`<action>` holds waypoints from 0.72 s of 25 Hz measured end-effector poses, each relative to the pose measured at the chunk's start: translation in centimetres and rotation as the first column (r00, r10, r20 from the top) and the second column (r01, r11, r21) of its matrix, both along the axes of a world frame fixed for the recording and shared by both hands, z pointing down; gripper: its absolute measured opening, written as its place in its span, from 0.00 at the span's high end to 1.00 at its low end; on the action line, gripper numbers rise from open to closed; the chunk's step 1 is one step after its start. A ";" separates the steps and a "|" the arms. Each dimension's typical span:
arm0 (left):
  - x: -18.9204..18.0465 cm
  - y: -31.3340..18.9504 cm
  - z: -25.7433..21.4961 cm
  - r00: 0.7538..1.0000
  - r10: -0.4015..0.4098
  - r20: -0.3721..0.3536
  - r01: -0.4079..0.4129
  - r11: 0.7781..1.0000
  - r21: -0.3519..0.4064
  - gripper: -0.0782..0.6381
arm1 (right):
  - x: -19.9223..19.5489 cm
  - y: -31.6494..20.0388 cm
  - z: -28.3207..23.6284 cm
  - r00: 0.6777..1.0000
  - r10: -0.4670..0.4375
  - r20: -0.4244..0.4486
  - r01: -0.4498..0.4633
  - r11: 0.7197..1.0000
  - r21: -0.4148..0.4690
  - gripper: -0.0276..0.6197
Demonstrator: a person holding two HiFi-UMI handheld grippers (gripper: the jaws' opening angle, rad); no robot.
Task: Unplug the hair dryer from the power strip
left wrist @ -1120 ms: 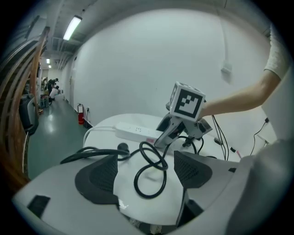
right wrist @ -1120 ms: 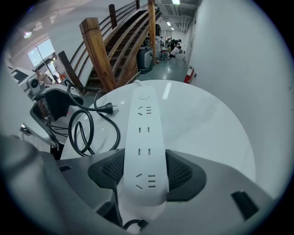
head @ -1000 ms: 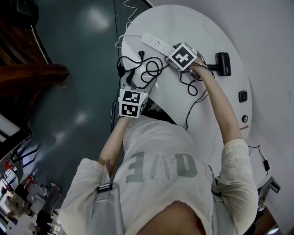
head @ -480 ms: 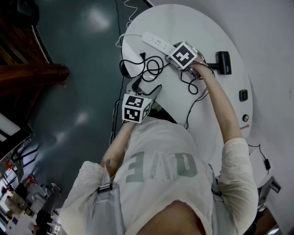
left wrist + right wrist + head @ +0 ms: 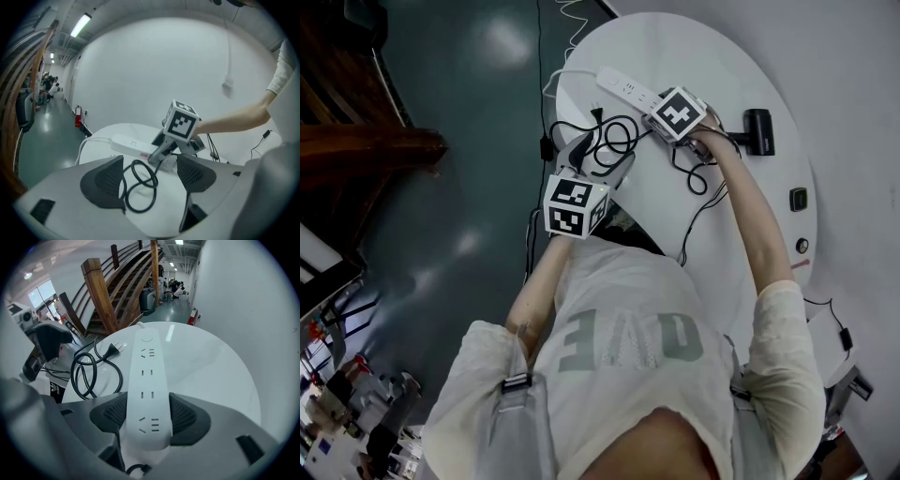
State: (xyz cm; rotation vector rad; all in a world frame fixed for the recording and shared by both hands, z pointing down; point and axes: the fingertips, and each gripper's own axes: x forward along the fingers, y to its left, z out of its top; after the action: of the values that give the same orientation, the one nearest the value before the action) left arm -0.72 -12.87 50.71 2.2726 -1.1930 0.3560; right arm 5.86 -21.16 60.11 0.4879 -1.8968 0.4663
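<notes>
White power strip clamped in right claw, lengthwise away.

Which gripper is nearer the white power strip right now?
Right. The right gripper is clamped on one end of the power strip; the left gripper hangs open, short of it, above the coiled black cord.

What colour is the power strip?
The power strip is white, clearest in the right gripper view.
</notes>
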 end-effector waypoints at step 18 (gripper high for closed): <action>1.4 -9.4 -11.8 0.999 -0.026 -0.029 0.034 0.949 0.313 0.87 | 2.0 -1.2 -3.2 0.997 -0.040 -0.059 0.052 0.976 0.213 0.55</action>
State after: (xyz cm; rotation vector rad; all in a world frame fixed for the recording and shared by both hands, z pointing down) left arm 0.70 -22.24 38.93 2.5149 -1.3500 0.1318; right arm 7.85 -22.41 56.91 0.5908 -1.9112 0.2159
